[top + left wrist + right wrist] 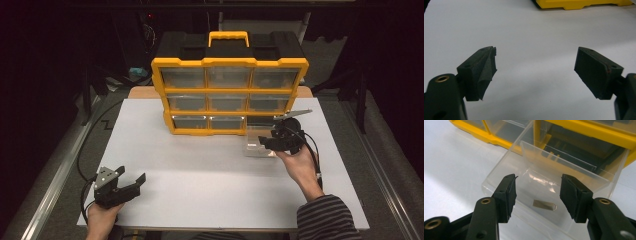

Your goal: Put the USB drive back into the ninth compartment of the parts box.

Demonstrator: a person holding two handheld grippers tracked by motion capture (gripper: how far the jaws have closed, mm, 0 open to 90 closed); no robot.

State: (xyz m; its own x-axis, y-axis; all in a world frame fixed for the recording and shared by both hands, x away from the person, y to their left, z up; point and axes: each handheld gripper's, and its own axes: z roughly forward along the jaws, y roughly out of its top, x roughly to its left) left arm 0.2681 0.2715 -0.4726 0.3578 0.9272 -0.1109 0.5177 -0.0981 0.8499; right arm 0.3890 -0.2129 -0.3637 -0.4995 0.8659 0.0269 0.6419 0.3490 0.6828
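Observation:
A yellow and black drawer cabinet point(230, 95) stands at the far middle of the white table point(210, 170). One clear plastic drawer point(257, 142) is out of its bottom right slot and rests on the table in front of it. In the right gripper view this drawer point(506, 167) holds a small flat metal piece point(544, 205). My right gripper point(264, 142) hovers open just over the drawer's near edge, and its jaws point(537, 195) straddle the metal piece from above. My left gripper point(137, 182) rests open near the table's front left corner, with nothing between its jaws point(536, 68).
The cabinet's yellow base point(584, 3) shows at the top of the left gripper view, far ahead. The dark empty slot point(584, 150) gapes behind the drawer. A black cable point(90, 137) runs along the table's left side. Bare white tabletop lies between the two grippers.

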